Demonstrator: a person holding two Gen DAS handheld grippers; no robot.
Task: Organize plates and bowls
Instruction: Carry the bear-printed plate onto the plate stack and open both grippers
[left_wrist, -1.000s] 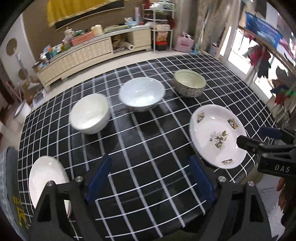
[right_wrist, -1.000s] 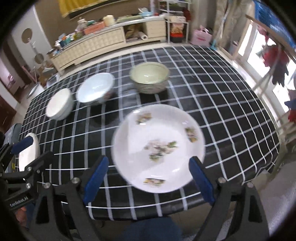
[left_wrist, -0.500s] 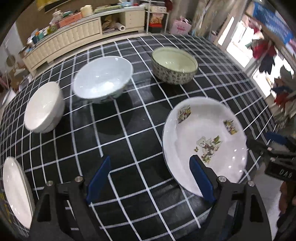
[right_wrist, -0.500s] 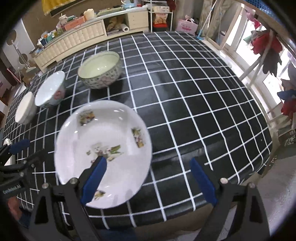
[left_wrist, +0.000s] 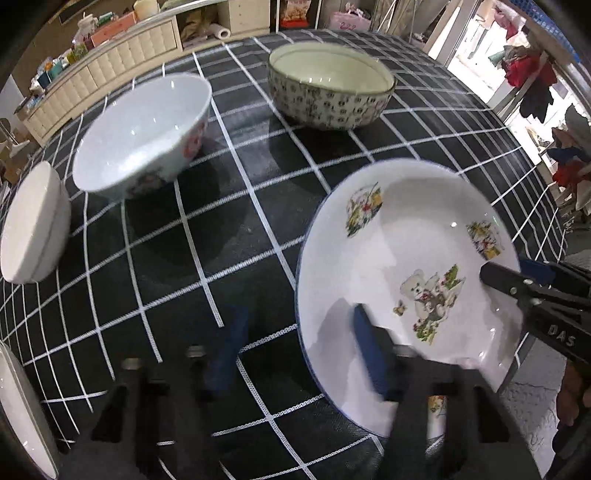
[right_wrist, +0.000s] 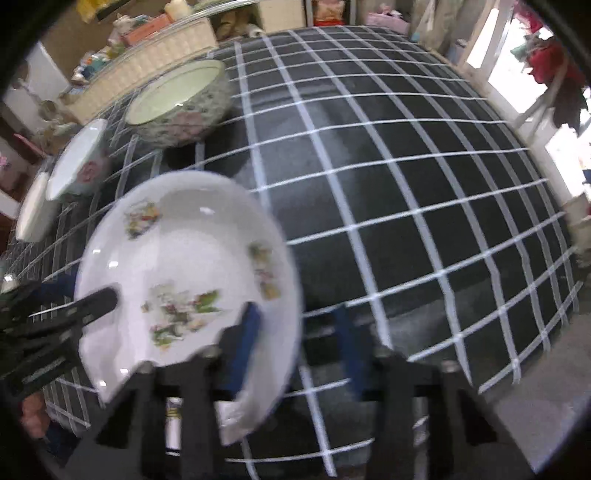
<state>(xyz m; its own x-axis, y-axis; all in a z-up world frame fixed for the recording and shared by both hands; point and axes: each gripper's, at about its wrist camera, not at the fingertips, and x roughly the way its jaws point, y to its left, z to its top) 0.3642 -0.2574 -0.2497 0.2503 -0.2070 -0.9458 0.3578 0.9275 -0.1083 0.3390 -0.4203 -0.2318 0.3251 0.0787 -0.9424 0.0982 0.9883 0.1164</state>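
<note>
Gridded tablecloth (left_wrist: 229, 236) bears bear-print plate (left_wrist: 406, 236) — both grippers straddling its rim.

A glossy white round ceramic plate (left_wrist: 406, 258) carries a thin blue line along its rim and small printed decals: a pale teddy bear with green leaves and red dots at the middle, yellow, green and red pictures nearer the edge. The round table's black cloth (left_wrist: 236, 236) is crossed by a white grid of stitched-looking lines. A cream-lined deep bowl (left_wrist: 328, 92) has a grey-white outside covered in small dark repeated motifs. A pale blue-white bowl (left_wrist: 144, 133) shows pink-red flowers on its outer wall. A plain white bowl (left_wrist: 33, 225) has no pattern. Both grippers' fingers (left_wrist: 369, 350) are blue on black bodies
</note>
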